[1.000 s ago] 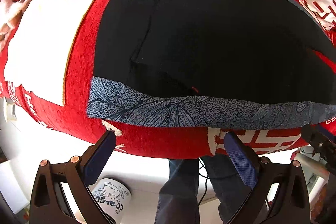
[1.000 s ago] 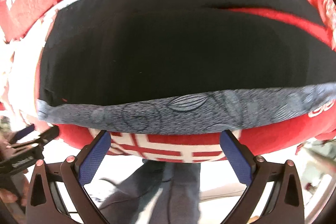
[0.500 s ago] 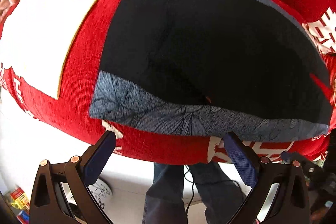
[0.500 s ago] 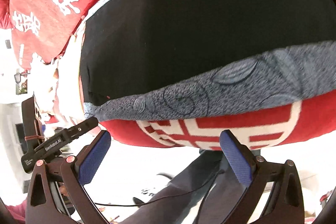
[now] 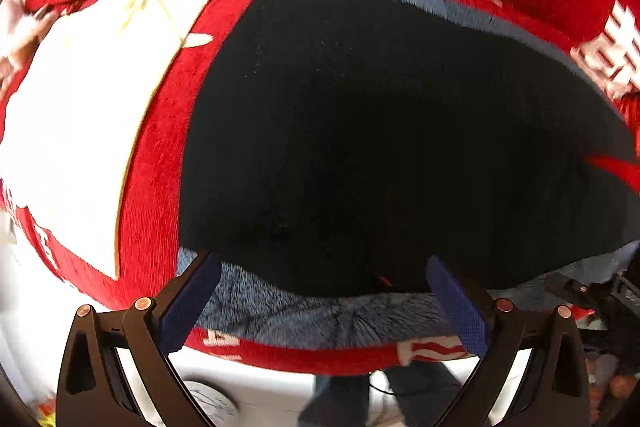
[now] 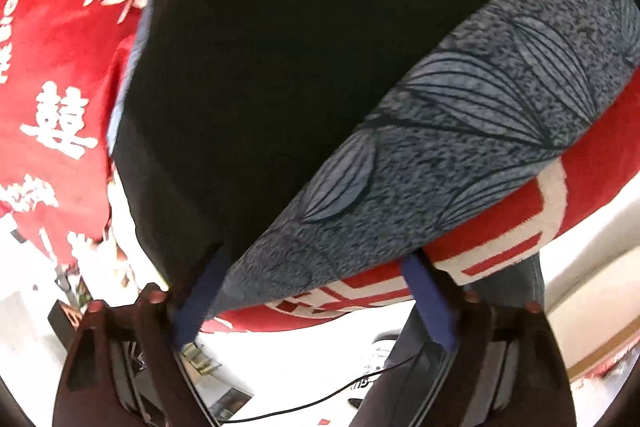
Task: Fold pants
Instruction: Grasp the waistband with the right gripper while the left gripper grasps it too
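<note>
- Left gripper (image 5: 320,297), bottom of the left view: jaws spread wide, nothing between them, and it has pushed forward. A second ago its pads sat short of the table edge; now they straddle the grey patterned band (image 5: 320,319) on the near hem of the pants (image 5: 400,131).
- Right gripper (image 6: 312,301), bottom of the right view: also wide apart and empty, it has swung hard left and closed in on the band's corner (image 6: 256,267).
- Both look poised to pinch that hem for a fold.
- Beyond, the black pants lie flat across frame centre on the red cloth (image 5: 152,187).
</note>
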